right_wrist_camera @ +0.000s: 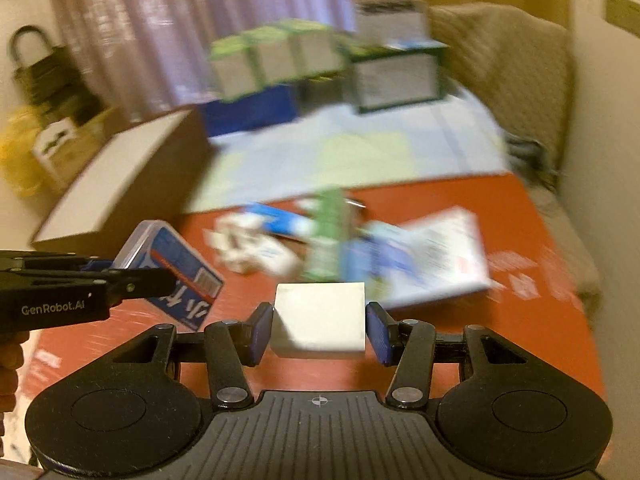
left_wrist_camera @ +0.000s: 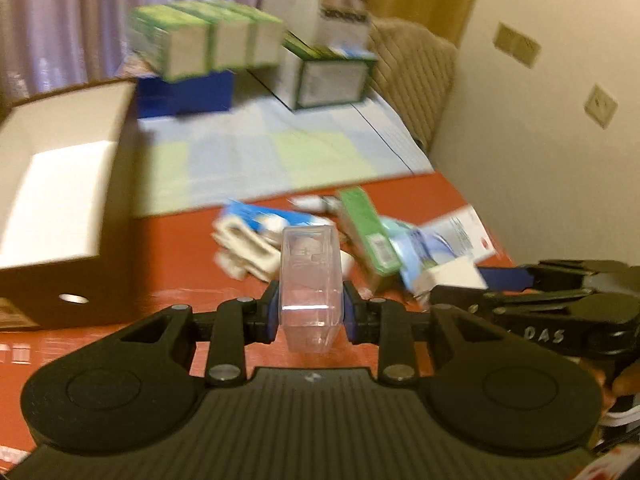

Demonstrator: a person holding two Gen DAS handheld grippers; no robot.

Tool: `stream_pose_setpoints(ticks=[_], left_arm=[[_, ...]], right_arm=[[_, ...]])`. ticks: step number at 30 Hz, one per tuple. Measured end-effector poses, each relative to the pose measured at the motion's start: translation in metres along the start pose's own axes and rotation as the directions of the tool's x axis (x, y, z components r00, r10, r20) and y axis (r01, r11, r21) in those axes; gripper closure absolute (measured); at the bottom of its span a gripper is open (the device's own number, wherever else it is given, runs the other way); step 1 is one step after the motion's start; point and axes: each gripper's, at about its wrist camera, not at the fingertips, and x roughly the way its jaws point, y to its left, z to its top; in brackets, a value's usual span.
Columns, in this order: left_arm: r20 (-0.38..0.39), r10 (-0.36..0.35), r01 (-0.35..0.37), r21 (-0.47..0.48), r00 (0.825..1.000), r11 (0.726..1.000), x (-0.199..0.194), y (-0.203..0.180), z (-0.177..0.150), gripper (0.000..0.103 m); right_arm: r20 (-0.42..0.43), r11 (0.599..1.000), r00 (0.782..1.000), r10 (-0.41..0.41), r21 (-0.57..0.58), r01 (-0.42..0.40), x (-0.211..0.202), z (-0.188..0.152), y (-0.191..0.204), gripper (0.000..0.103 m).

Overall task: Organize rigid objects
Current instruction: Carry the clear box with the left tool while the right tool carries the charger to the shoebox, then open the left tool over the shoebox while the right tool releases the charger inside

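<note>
My left fingers (left_wrist_camera: 311, 316) are pinched on a clear plastic rectangular case with a blue printed label (left_wrist_camera: 310, 280), held above the red bench (left_wrist_camera: 168, 256). My right fingers (right_wrist_camera: 319, 330) stand wider, with a white square box (right_wrist_camera: 320, 326) between the blue pads; whether they press it, I cannot tell. Beyond lies a blurred heap of blue, green and white packets (right_wrist_camera: 340, 244). An open white-lined cardboard box (left_wrist_camera: 60, 196) sits far left on the bench.
</note>
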Motion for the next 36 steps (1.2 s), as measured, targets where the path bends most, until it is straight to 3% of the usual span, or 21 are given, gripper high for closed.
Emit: stream_pose_setpoints(ticks=[10, 15, 25, 30, 36], left_arm=[[0.134, 0.101, -0.088, -0.098, 0.986, 0.991, -0.075, 0.121, 0.029, 0.077], [0.147, 0.161, -0.140, -0.145, 0.976, 0.979, -0.089, 0.181, 0.038, 0.077], [-0.003, 0.202, -0.200, -0.166, 0.979, 0.966, -0.050, 0.258, 0.048, 0.077], [-0.100, 0.158, -0.173, -0.168, 0.982, 0.971, -0.022, 0.279, 0.050, 0.077], [-0.215, 0.101, -0.133, -0.141, 0.971, 0.981, 0.006, 0.292, 0.047, 0.076]], right_arm=[[0.025, 0.975, 0.980, 0.197, -0.108, -0.193, 0.047, 0.050, 0.144, 0.056], [0.030, 0.955, 0.968, 0.250, -0.171, -0.242, 0.080, 0.071, 0.210, 0.056], [-0.029, 0.954, 0.979, 0.200, -0.220, -0.202, 0.152, 0.086, 0.269, 0.056], [-0.089, 0.961, 0.986, 0.140, -0.230, -0.157, 0.184, 0.083, 0.275, 0.056], [-0.146, 0.962, 0.986, 0.076, -0.250, -0.112, 0.211, 0.082, 0.278, 0.055]])
